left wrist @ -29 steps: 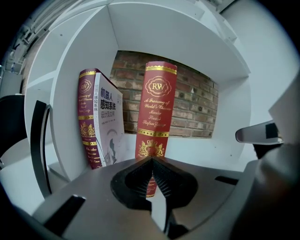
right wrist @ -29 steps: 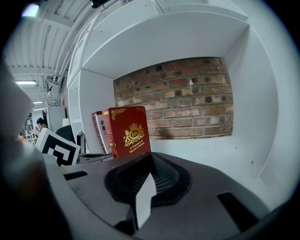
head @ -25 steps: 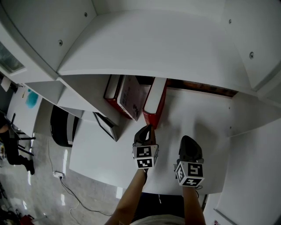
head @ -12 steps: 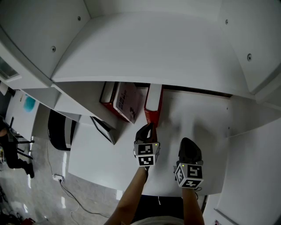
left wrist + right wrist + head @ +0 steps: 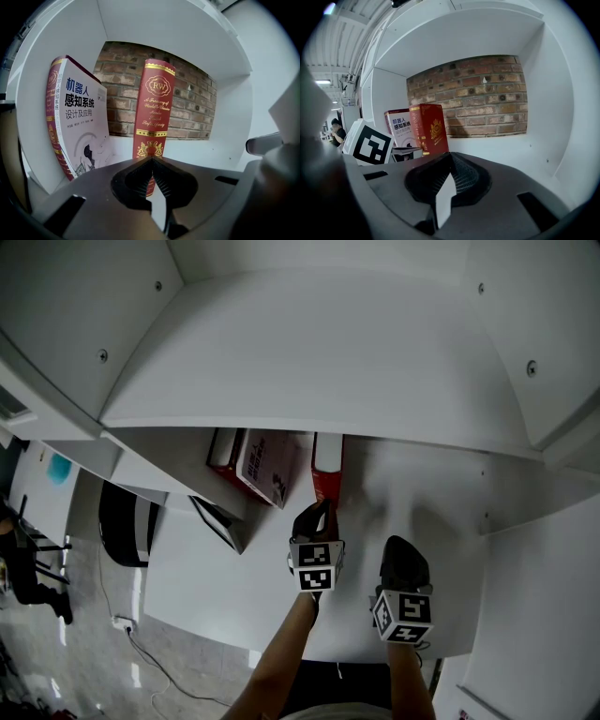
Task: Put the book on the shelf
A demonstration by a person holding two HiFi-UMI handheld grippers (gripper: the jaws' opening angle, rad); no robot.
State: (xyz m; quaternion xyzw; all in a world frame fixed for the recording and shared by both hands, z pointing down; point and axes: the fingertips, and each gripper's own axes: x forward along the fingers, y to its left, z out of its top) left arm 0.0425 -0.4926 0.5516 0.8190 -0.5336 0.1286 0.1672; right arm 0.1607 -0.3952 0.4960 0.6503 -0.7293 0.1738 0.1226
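Note:
A red book (image 5: 326, 472) with gold print stands upright in the shelf bay, spine (image 5: 152, 112) facing me. Left of it a white-covered book (image 5: 79, 122) leans toward the bay's side wall. My left gripper (image 5: 319, 514) is shut with nothing between its jaws, and its tips (image 5: 151, 160) sit right at the foot of the red spine; I cannot tell whether they touch it. My right gripper (image 5: 405, 563) hangs over the white surface to the right, shut and empty (image 5: 450, 157). From there the red book (image 5: 431, 129) shows ahead to the left.
A brick wall (image 5: 187, 108) backs the bay, and a white shelf board (image 5: 319, 362) overhangs it. White side walls (image 5: 558, 117) close it in. A dark frame-like object (image 5: 217, 521) lies left of the books. A black chair (image 5: 127, 521) stands beyond the table edge (image 5: 187, 610).
My left gripper has moved forward toward the bay. The red book has gone from tilted to upright and stands further under the shelf board. The right gripper has stayed put.

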